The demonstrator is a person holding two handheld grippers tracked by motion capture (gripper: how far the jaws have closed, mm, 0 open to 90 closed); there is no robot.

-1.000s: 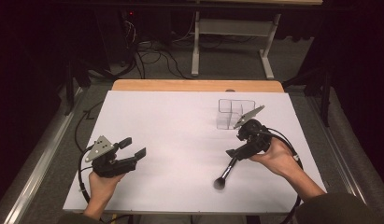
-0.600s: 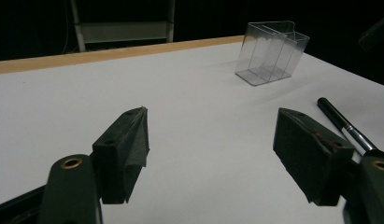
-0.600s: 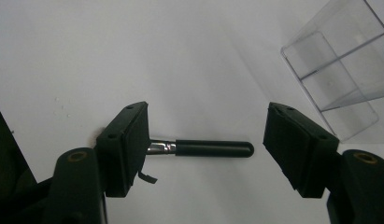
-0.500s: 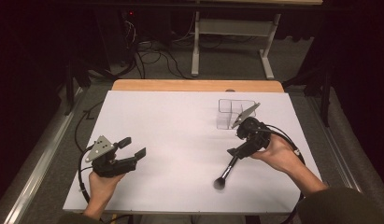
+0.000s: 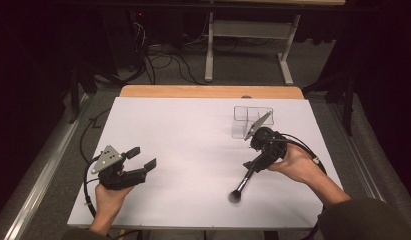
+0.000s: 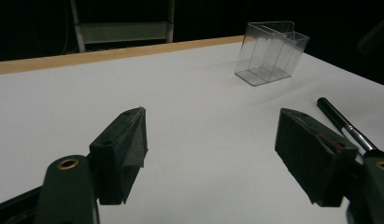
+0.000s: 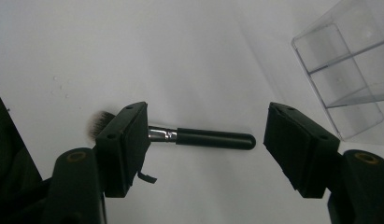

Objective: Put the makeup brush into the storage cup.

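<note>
Looking from the left side of the scene, we are seeing the left hand-held gripper (image 5: 142, 158) resting low over the white tabletop (image 5: 193, 140), with its jaws standing wide apart and nothing between them. It is pointing toward the middle of the tabletop, well apart from the other things.

Moving to the right, we are finding the makeup brush (image 5: 246, 180) lying flat on the tabletop, its dark bristle head toward the person and its black handle pointing away, toward the right hand-held gripper (image 5: 252, 164). In the right gripper view the brush (image 7: 199, 138) is lying across the gap between the two jaws, which are also spread wide and are not closing on anything; the left jaw is covering the metal ferrule, but we cannot tell if it is touching the brush.

Farther right and a little behind, the clear plastic organizer (image 5: 252, 120) with its compartments is standing upright and looks empty, near the right hand-held gripper.

We are judging that the step in hand is the approach to grasp the brush. The next move is asking for lowering the right hand-held gripper so both jaws come around the handle, then closing firmly, because the round handle may roll away.
</note>
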